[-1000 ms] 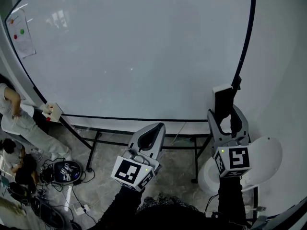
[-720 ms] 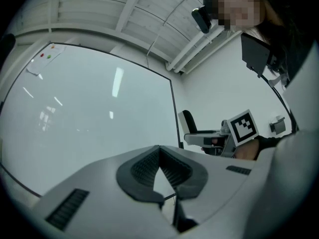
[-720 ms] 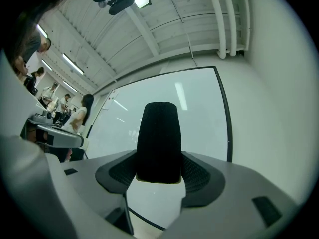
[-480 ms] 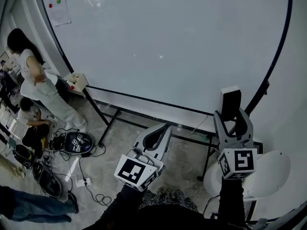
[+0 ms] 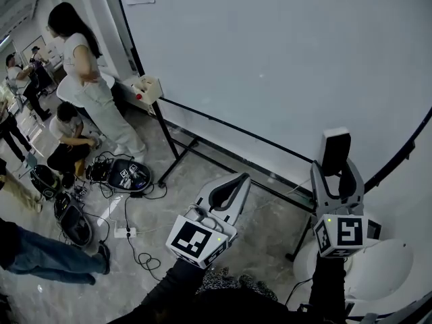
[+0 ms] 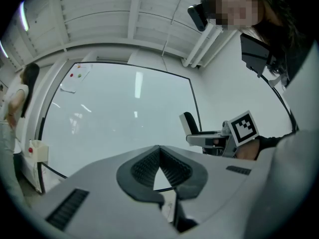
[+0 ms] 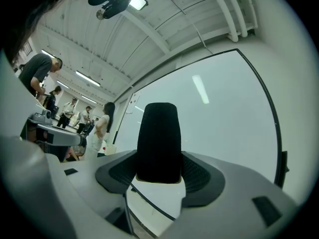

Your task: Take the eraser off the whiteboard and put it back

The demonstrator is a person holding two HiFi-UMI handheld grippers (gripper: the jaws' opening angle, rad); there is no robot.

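My right gripper [image 5: 337, 181] is shut on the eraser [image 5: 336, 151], a black felt block with a white back that stands upright between the jaws. In the right gripper view the eraser [image 7: 158, 139] rises from the right gripper [image 7: 159, 169] in front of the whiteboard [image 7: 224, 108]. The left gripper view shows the eraser [image 6: 189, 124] near the whiteboard's [image 6: 119, 118] right edge, off its surface. My left gripper [image 5: 231, 189] hangs lower left of the whiteboard [image 5: 270, 52]. The left gripper [image 6: 159, 152] is shut, its pads meeting at the tips with nothing between them.
Several people [image 5: 84, 66] stand and crouch at the left. A small white box [image 5: 148, 87] hangs at the board frame's lower left corner. Cables and bags [image 5: 125, 174] lie on the floor. The board's stand legs [image 5: 179, 157] are below it, and a white round seat [image 5: 385, 265] is at lower right.
The view has swung left: the whiteboard slid toward the upper right and the people and floor clutter came into sight. Both grippers travelled along, the eraser still in the right one.
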